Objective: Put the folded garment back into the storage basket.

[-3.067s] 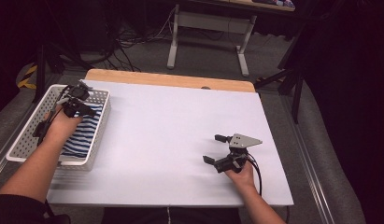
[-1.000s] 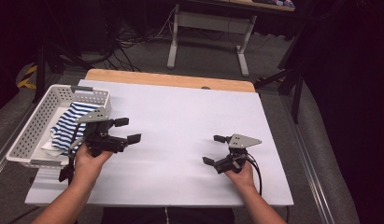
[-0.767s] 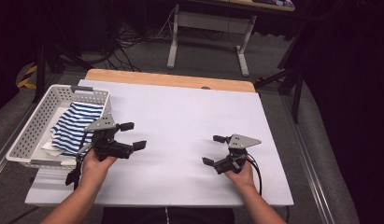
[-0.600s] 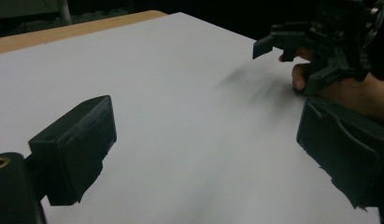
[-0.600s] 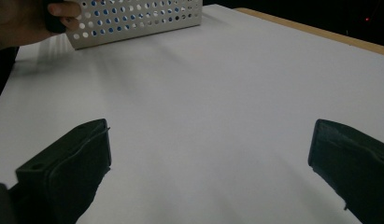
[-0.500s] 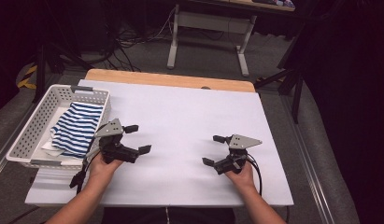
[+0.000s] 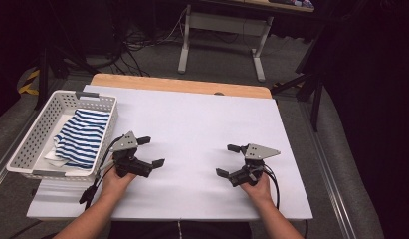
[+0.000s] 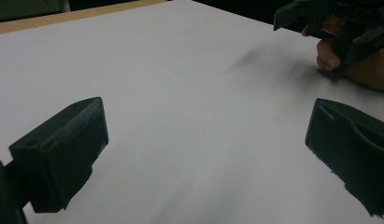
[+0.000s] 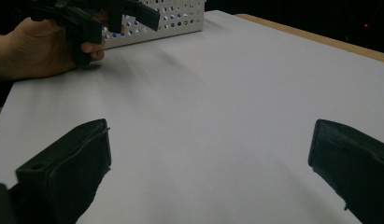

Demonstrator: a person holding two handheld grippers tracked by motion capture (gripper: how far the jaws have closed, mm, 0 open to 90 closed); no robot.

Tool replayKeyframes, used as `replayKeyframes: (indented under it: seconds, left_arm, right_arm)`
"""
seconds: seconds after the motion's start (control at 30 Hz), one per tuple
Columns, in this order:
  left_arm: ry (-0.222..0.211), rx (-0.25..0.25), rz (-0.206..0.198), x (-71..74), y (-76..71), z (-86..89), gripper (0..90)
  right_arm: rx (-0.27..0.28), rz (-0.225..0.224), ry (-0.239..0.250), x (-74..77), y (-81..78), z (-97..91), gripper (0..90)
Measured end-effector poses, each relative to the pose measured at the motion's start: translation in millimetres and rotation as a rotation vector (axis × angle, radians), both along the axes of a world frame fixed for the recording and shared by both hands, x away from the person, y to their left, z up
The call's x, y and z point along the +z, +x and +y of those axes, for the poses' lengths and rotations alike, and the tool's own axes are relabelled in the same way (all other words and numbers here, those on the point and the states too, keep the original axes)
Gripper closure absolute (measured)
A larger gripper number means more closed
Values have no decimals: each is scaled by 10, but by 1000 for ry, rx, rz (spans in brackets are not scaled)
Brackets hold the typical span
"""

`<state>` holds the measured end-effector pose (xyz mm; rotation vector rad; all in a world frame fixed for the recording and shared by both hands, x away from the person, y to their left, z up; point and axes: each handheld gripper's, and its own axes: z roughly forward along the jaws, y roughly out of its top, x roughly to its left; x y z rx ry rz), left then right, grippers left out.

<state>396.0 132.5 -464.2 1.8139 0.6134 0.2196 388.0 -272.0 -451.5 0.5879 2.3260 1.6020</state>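
A blue-and-white striped cloth (image 7: pixel 85 137) lies crumpled in a white perforated basket (image 7: pixel 28 149) at the table's left edge. My left gripper (image 7: pixel 151 151) rests low on the white table top just right of the basket. Its jaws have just been opening and now stand wide with nothing between them (image 8: pixel 206 154). My right gripper (image 7: pixel 227 160) sits on the table's right half, open and empty (image 9: pixel 208 163). The two grippers point toward each other across bare table. Each gripper view shows the other hand farther off: the right gripper (image 8: pixel 330 18) and the left gripper (image 9: pixel 87 18).
The white sheet (image 7: pixel 192 119) covers a wooden table whose far edge (image 7: pixel 177 84) shows as a tan strip. The basket's wall (image 9: pixel 180 18) stands behind the left hand. Beyond the table are a desk frame (image 7: pixel 222 30) and cables on a dark floor.
The left hand has come away from the basket, moving right and down onto the table, and the striped cloth stays in the basket. The right gripper has not moved.
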Motion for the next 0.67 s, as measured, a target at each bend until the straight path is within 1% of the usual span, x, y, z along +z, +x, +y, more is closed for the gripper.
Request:
replayKeyframes:
  seconds: [0.2, 0.3, 0.37, 0.4, 0.47, 0.57, 0.6, 0.63, 0.67]
  left_arm:
    - [27, -21, -27, 13, -29, -44, 2]
    - [27, -27, -20, 17, -30, -50, 1]
    - [56, -16, -36, 38, -40, -52, 0]
    - [53, -18, -42, 41, -41, -51, 0]
    - [44, -23, -38, 42, -40, -50, 0]
    - [37, -17, -21, 40, -32, -38, 0]
    - [29, -23, -15, 38, -25, -31, 0]
    - [23, -18, -5, 37, -24, -27, 0]
    - [23, -18, -5, 37, -24, -27, 0]
  right_arm:
    - [-8, 0, 7, 6, 1, -18, 0]
    - [-9, 0, 8, 7, 2, -23, 0]
    - [-9, 0, 7, 6, 2, -20, 0]
    - [-8, 0, 8, 6, 2, -20, 0]
    - [-8, 0, 8, 7, 1, -20, 0]
    - [-7, -1, 9, 8, 0, -20, 0]
    - [-7, -1, 8, 8, 0, -21, 0]
    - [-7, 0, 9, 8, 0, -21, 0]
    - [-8, 0, 9, 8, 0, -22, 0]
